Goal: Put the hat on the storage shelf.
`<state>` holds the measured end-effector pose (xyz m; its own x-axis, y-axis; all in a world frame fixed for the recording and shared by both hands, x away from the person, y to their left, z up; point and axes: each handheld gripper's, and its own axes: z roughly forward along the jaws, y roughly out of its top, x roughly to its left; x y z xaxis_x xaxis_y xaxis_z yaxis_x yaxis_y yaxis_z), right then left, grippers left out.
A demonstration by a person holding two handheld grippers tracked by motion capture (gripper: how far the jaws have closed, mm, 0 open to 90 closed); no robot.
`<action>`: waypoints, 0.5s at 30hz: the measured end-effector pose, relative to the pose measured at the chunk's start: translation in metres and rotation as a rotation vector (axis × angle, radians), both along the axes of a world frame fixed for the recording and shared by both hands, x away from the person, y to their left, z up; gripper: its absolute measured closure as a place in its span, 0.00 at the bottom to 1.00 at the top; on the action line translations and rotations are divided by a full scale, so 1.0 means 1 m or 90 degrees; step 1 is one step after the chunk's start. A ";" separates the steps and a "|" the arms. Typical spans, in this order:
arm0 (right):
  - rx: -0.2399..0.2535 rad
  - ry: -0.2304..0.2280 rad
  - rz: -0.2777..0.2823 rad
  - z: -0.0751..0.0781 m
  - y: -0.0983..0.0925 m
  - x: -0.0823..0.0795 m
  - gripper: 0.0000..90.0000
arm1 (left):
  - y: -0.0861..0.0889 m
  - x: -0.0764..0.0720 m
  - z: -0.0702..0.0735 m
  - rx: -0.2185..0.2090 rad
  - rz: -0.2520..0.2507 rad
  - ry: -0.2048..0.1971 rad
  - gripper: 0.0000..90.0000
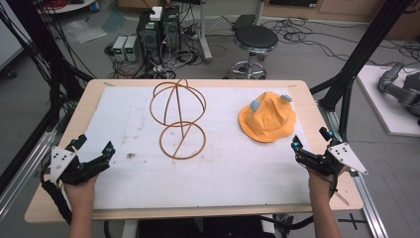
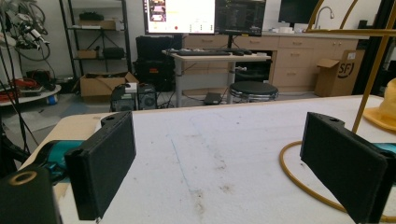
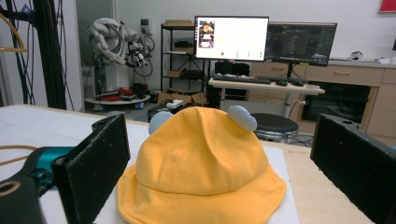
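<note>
We count one yellow hat (image 1: 267, 118) with two grey ears, one wire hat stand (image 1: 177, 118) and two grippers on the white mat (image 1: 228, 163). The stand's round top holds nothing. The hat lies flat on the mat's right side, just ahead of our right gripper (image 1: 309, 144), whose jaws stand wide apart, empty. Our left gripper (image 1: 94, 148) is likewise wide open, touching nothing, near the stand's base ring (image 2: 303, 186).
</note>
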<state>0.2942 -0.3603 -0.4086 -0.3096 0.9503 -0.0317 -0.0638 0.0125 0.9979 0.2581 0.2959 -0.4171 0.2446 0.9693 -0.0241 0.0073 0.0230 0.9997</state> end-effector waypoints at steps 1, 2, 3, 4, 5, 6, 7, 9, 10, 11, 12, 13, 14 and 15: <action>-0.001 0.000 0.000 0.000 0.000 0.000 0.05 | 0.000 0.000 0.000 0.000 0.001 0.000 0.12; 0.001 0.000 0.000 0.000 0.000 0.000 0.05 | 0.000 0.000 0.000 -0.001 0.001 0.000 0.12; -0.001 0.000 -0.002 0.000 0.000 0.000 0.05 | 0.000 0.000 0.000 -0.001 0.000 0.000 0.12; -0.001 0.000 -0.002 0.000 0.000 0.000 0.05 | 0.000 0.000 0.000 -0.001 0.000 0.000 0.12; 0.001 0.000 -0.001 0.000 0.000 -0.001 0.05 | 0.000 0.000 0.000 -0.001 0.000 0.000 0.12; 0.006 0.003 -0.003 0.000 0.000 -0.001 0.05 | 0.000 0.000 0.000 -0.002 0.000 -0.001 0.12; 0.005 0.002 -0.004 0.000 0.000 -0.001 0.05 | 0.000 0.000 0.000 -0.001 -0.001 0.000 0.12; 0.001 0.002 -0.004 0.000 -0.001 0.000 0.05 | 0.000 0.001 0.000 -0.001 -0.001 0.001 0.12; 0.000 0.002 -0.005 0.000 -0.001 0.000 0.05 | 0.000 0.001 0.000 0.000 -0.001 0.001 0.12; 0.002 0.003 -0.004 -0.001 -0.001 0.000 0.05 | 0.000 0.001 0.000 -0.001 0.000 0.001 0.12; 0.002 0.004 -0.004 -0.001 -0.001 0.000 0.05 | 0.000 0.001 0.000 -0.002 -0.001 0.001 0.12; 0.001 0.004 -0.004 -0.001 -0.001 0.001 0.05 | 0.001 0.001 0.000 -0.003 0.000 0.000 0.12; 0.000 0.003 -0.004 -0.001 -0.001 0.001 0.05 | 0.001 0.000 0.000 -0.003 0.000 0.001 0.12; 0.000 0.004 -0.003 0.000 -0.001 0.001 0.05 | 0.001 0.000 0.000 -0.004 0.001 0.001 0.12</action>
